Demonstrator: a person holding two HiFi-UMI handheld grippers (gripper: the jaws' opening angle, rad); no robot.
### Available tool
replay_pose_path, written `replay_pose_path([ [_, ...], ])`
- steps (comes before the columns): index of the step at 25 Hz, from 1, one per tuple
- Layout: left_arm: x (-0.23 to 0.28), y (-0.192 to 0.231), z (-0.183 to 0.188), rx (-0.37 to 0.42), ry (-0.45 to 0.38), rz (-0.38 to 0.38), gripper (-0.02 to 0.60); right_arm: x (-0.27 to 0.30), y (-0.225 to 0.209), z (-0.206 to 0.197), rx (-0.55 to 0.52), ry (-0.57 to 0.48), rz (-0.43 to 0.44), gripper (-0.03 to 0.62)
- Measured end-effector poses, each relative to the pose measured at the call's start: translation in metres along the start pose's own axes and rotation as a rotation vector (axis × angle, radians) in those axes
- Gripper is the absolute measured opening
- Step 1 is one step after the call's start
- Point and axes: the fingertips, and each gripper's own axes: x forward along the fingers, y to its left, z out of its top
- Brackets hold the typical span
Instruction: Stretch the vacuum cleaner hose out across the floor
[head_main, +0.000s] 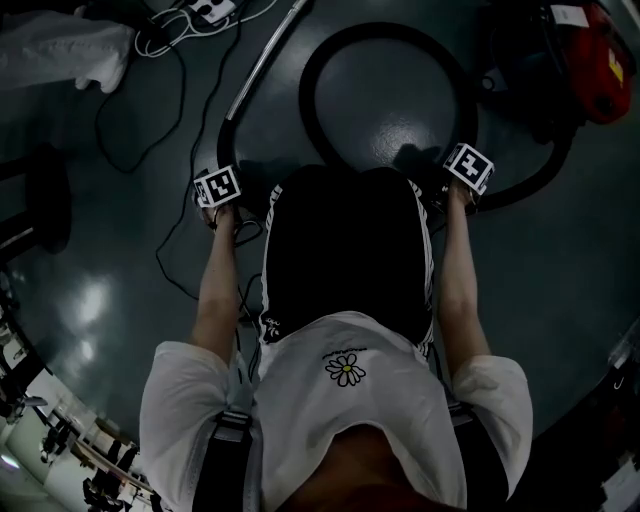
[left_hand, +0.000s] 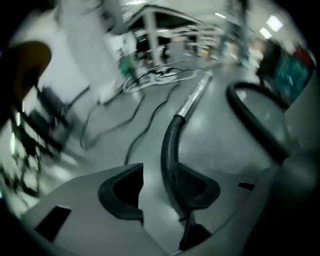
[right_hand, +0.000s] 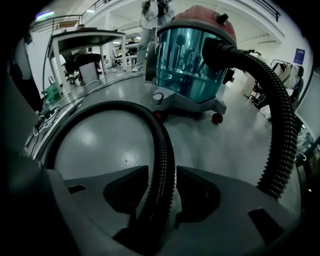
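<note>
Left gripper (head_main: 217, 188), 11 o'clock ahead of the person: jaws spread, the hose's smooth curved end (left_hand: 170, 150) running between them close by the right jaw, metal wand (left_hand: 195, 97) leading off toward 1 o'clock. Ribbed hose (head_main: 306, 95) lies in a loop on the floor (head_main: 380, 110) at 12 o'clock. Right gripper (head_main: 468, 168), 1 o'clock: jaws spread astride the hose, not clamped; red vacuum cleaner (head_main: 590, 60) beyond at 2 o'clock.

A lab hall: glossy floor (right_hand: 115, 142), workbench (right_hand: 87, 34), trailing cables (left_hand: 148, 121)
</note>
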Motion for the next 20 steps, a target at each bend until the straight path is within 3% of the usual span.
replay_pose_path([
  [1, -0.006, 0.003, 0.01, 0.141, -0.054, 0.053, 0.204, 0.001, -0.002, -0.003, 0.02, 0.02, 0.007, 0.183],
  [2, -0.014, 0.003, 0.021, 0.198, -0.111, 0.049, 0.204, 0.002, -0.002, -0.007, 0.039, 0.042, 0.023, 0.183],
  [6, -0.036, -0.028, 0.066, 0.071, -0.273, -0.18, 0.204, 0.009, 0.001, -0.02, 0.118, 0.11, 0.07, 0.184],
  [9, -0.044, -0.08, 0.095, 0.075, -0.331, -0.304, 0.204, 0.018, 0.005, -0.035, 0.16, 0.183, 0.094, 0.184],
  [15, -0.063, -0.215, 0.128, 0.258, -0.38, -0.535, 0.204, 0.059, 0.015, -0.073, 0.177, 0.424, 0.095, 0.182],
  [18, -0.075, -0.255, 0.132, 0.359, -0.403, -0.606, 0.204, 0.06, 0.02, -0.073, 0.16, 0.403, 0.154, 0.178],
  [20, -0.082, -0.267, 0.137, 0.379, -0.418, -0.64, 0.204, 0.054, 0.025, -0.06, 0.218, 0.306, 0.231, 0.149],
])
